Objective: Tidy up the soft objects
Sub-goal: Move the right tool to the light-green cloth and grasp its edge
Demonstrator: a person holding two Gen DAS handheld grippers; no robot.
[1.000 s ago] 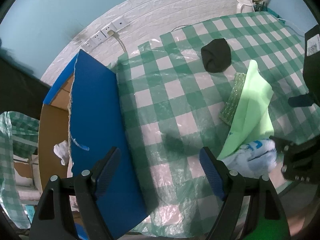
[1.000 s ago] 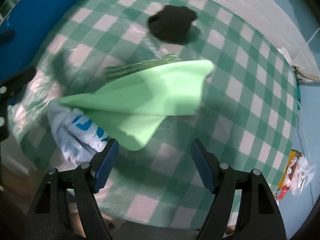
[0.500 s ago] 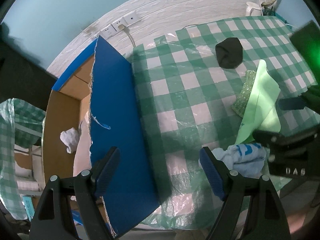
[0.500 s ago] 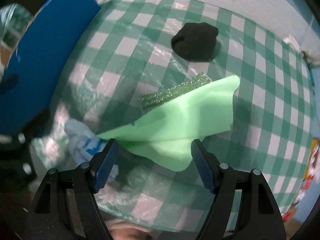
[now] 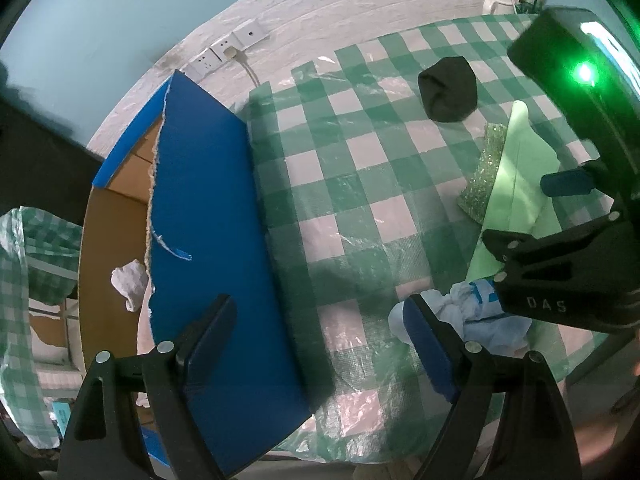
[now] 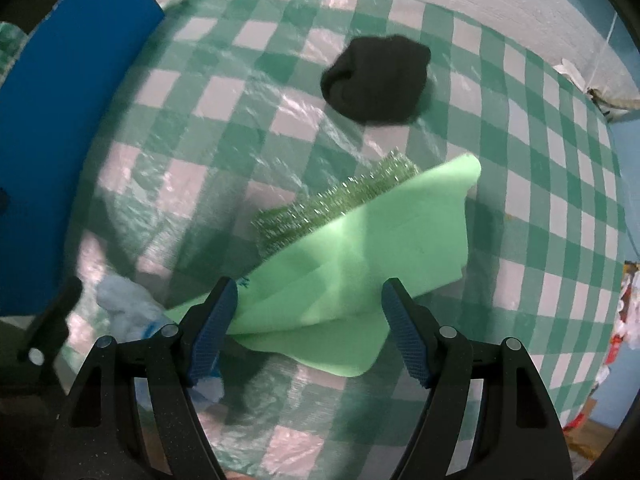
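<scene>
On the green checked table a light green cloth lies half over a glittery green scouring pad. A black rolled cloth sits farther back. A crumpled white and blue cloth lies at the near edge, just right of my left gripper's right finger. My right gripper points down over the near end of the green cloth, open and not touching it. My left gripper hangs over the table's left edge, its jaws opening with nothing between them.
A cardboard box with a raised blue flap stands against the table's left side. Inside it lies a crumpled white thing. Wall sockets sit on the white brick wall behind. Clutter lies off the table's far right.
My right gripper has shifted and rolled, so the green cloth's near end now lies under its fingers. The left view has swung to show more of the box.
</scene>
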